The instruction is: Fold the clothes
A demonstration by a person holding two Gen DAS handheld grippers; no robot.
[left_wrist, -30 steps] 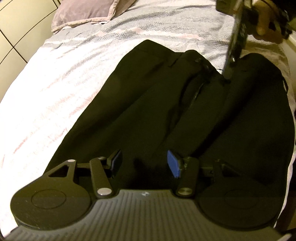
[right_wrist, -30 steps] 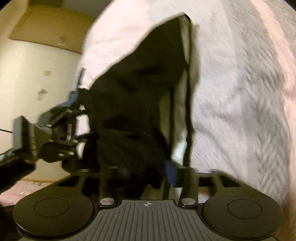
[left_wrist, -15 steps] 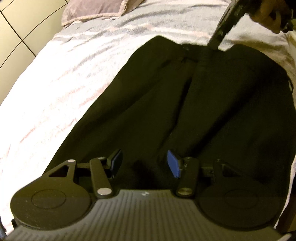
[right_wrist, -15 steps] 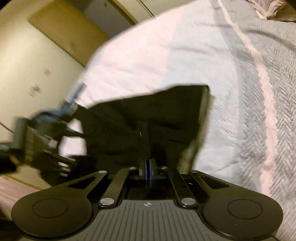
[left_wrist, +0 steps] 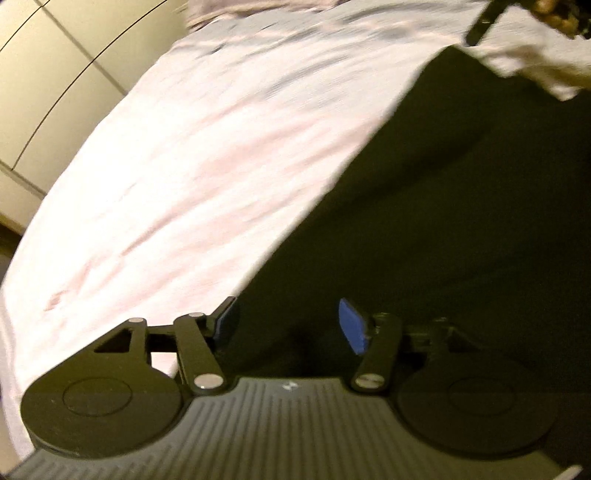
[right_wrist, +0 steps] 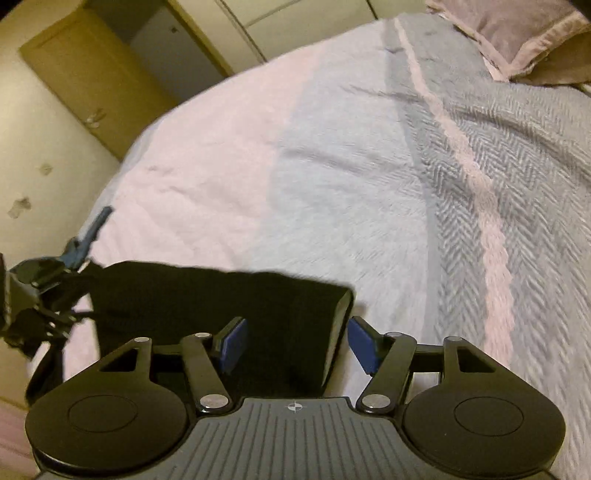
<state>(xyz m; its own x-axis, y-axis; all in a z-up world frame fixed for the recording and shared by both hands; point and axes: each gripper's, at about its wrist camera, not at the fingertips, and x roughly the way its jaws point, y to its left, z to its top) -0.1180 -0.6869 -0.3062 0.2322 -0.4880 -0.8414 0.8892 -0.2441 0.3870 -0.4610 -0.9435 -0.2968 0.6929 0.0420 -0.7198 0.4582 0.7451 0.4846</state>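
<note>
Warm, yellowish indoor light on both my feeds. On the left wrist view the bedspread (left_wrist: 207,155) glares to near white and is smeared with motion blur. The black garment (left_wrist: 461,221) shows no detail. Fisheye bends the edges; the right view's herringbone weave softens toward the right.

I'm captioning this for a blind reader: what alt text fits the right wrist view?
The open right claw sits over the corner of a black garment lying on a bed with a pale pink and grey herringbone cover. The left claw shows at far left, a pillow at top right.
</note>
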